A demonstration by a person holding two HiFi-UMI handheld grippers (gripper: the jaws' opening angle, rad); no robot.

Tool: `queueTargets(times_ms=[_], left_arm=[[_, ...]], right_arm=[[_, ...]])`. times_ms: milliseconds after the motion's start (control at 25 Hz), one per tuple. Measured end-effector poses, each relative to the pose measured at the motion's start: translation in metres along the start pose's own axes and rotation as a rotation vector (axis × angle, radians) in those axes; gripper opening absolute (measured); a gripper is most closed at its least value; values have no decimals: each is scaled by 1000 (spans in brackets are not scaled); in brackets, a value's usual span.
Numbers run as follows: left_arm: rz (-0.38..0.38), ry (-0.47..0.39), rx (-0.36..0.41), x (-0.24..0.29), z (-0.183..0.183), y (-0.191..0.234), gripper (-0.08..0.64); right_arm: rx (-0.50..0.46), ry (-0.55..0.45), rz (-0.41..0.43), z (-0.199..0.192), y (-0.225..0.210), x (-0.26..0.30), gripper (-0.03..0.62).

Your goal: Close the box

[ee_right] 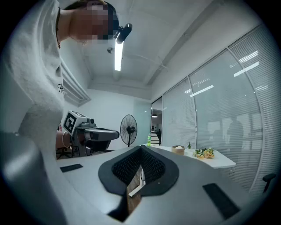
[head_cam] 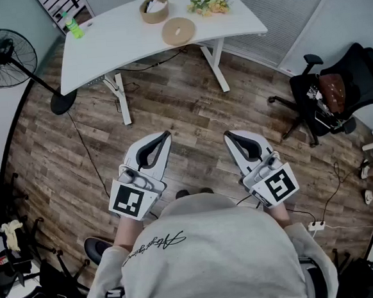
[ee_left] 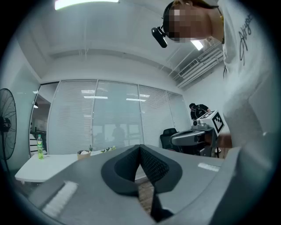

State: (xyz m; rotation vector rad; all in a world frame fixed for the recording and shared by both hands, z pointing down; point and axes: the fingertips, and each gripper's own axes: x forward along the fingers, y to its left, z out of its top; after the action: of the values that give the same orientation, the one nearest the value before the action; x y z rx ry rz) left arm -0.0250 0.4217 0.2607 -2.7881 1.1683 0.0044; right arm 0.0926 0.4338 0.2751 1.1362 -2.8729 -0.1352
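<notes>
At ten o'clock from the person, on the far left of the head view, a black standing fan [head_cam: 3, 60] rests on the wooden floor [head_cam: 190, 113]. Further round, at about eleven o'clock, a green bottle [head_cam: 72, 25] stands on the left end of a white table [head_cam: 114, 48].

Straight ahead at twelve o'clock, near the table's far edge, sits the round tan box [head_cam: 154, 10]. Its top is open and something white shows inside. Its flat round lid [head_cam: 178, 31] lies on the table just beside it, at the box's five o'clock. A bunch of flowers [head_cam: 209, 6] lies at the box's three o'clock. The table is well apart from the person, with bare floor between.

Close in front of the body, the left gripper [head_cam: 166, 135] is held level and points toward the table. Its own view shows the dark pads pressed together at the tip with nothing between them. The right gripper [head_cam: 228, 135] is held at the same height at one o'clock, also level. It too is clenched on nothing, its pads meeting at the tip.

A black office chair [head_cam: 336, 91] stands against the wall at two o'clock.
</notes>
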Motion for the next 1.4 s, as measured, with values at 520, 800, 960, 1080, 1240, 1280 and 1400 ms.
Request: queueTargets(times_ms=[520, 800, 960, 1080, 1240, 1280, 1400], left_arm=[[-17, 2, -5, -9, -1, 4, -2], [-18, 5, 2, -12, -2, 3, -2], [-12, 12, 6, -15, -3, 1, 0], [-10, 22, -15, -18, -6, 2, -1], [39, 72, -26, -22, -16, 14, 8], [51, 76, -36, -23, -17, 18, 49], [80, 73, -53, -26, -17, 26, 193]], right_arm=[[7, 10, -16, 1, 8, 5, -2], [14, 19, -16, -3, 14, 5, -2], [8, 28, -45, -5, 14, 5, -2], [19, 19, -64, -6, 13, 5, -2], [73, 2, -97, -4, 7, 6, -5], [77, 5, -99, -3, 6, 6, -5], [84, 1, -121, -3, 2, 6, 61]])
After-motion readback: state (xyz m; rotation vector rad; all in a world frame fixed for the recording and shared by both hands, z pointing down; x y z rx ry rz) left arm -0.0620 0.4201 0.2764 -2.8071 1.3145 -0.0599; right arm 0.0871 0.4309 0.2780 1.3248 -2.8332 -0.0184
